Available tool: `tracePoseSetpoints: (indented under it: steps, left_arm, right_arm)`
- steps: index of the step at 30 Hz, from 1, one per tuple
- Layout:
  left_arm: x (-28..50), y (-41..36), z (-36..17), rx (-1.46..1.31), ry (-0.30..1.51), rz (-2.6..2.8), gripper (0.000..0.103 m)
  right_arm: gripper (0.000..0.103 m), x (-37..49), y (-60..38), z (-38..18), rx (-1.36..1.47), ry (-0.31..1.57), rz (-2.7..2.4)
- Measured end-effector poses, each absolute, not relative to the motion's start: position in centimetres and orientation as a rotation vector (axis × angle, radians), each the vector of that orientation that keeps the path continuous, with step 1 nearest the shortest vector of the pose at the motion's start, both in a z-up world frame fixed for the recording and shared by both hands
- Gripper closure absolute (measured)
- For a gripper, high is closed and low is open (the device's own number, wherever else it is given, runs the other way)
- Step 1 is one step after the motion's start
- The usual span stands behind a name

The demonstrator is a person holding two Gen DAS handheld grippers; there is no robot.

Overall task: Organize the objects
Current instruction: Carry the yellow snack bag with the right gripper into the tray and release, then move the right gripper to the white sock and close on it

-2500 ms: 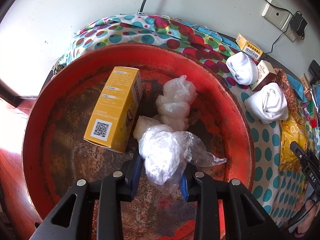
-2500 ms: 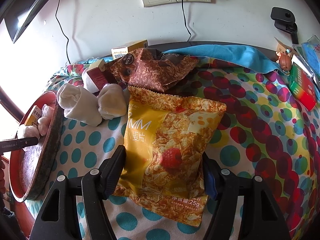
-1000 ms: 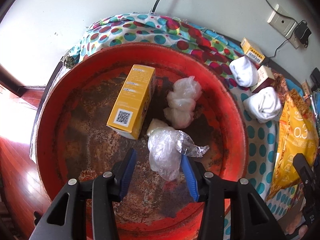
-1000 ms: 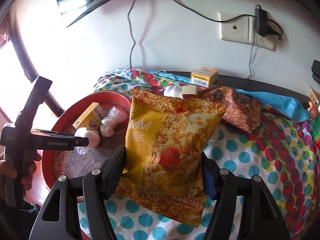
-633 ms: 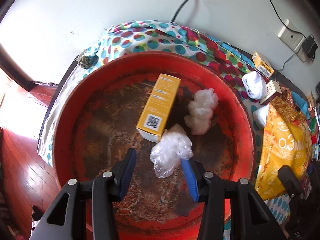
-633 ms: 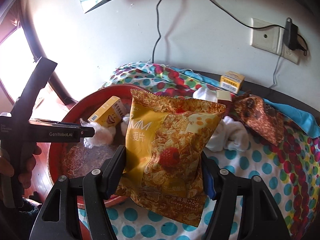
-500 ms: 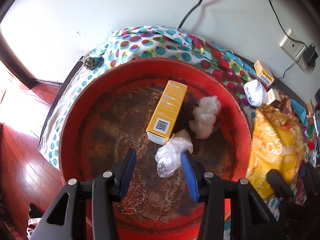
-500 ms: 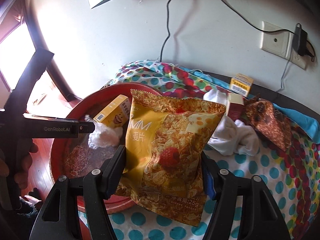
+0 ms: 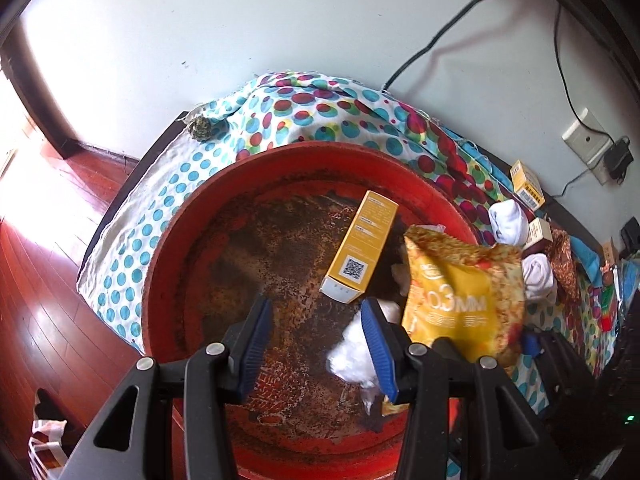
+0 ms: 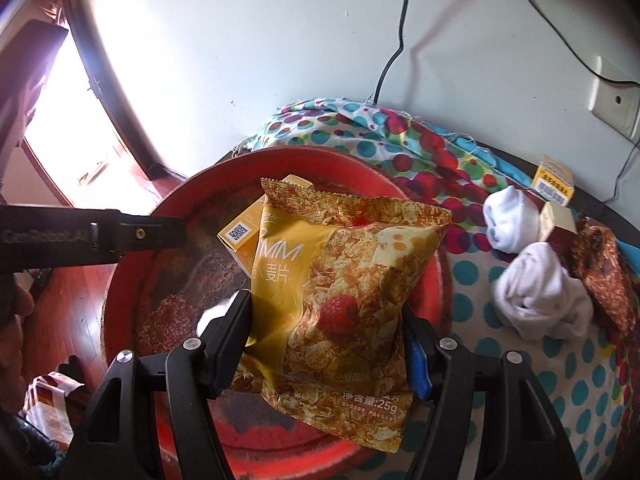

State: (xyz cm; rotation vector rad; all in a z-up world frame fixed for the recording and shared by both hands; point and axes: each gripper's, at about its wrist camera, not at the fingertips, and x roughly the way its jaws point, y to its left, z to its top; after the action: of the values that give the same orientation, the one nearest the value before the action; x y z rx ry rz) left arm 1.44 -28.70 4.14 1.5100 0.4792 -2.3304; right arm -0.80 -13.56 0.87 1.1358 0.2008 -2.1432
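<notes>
Your red tray [image 9: 168,264] takes up the left end of the table w/ the dotted cloth [image 9: 304,116], and it's where stuff gets gathered: yellow box [image 9: 362,252] and a white plastic bag [image 9: 352,352] already lie in it, while socks [image 10: 536,304], small boxes & a brown packet [image 10: 604,276] sit on the cloth to the right, near the white wall w/ sockets and cables. Your right gripper [image 10: 326,344] pinches the yellow snack bag [image 10: 340,288] by both side edges, hanging over the tray's right part, prob. about to drop it in. Left gripper [image 9: 316,344] hangs over the tray, jaws spread, nothing betw. them, the plastic bag just outside its right finger.
</notes>
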Motion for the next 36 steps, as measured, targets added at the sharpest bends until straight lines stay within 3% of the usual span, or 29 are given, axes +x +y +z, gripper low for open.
tracePoseSetpoints:
  steps: [16,22,36]
  left_arm:
    - [1.9,-29.7,4.4,1.484,0.539,-2.334,0.056]
    - [2.0,-29.0,5.2,1.468,0.522,-2.357,0.056]
    - [0.2,-20.8,7.2,1.497,0.336,-2.552,0.056]
  right_arm:
    - [0.039,-0.5,-17.6,-0.5,1.140,0.203,-2.057]
    - [0.032,-0.7,-16.9,-0.4,1.155,0.164,-2.024]
    - [0.030,-1.9,-1.9,3.3,1.114,0.026,-2.240]
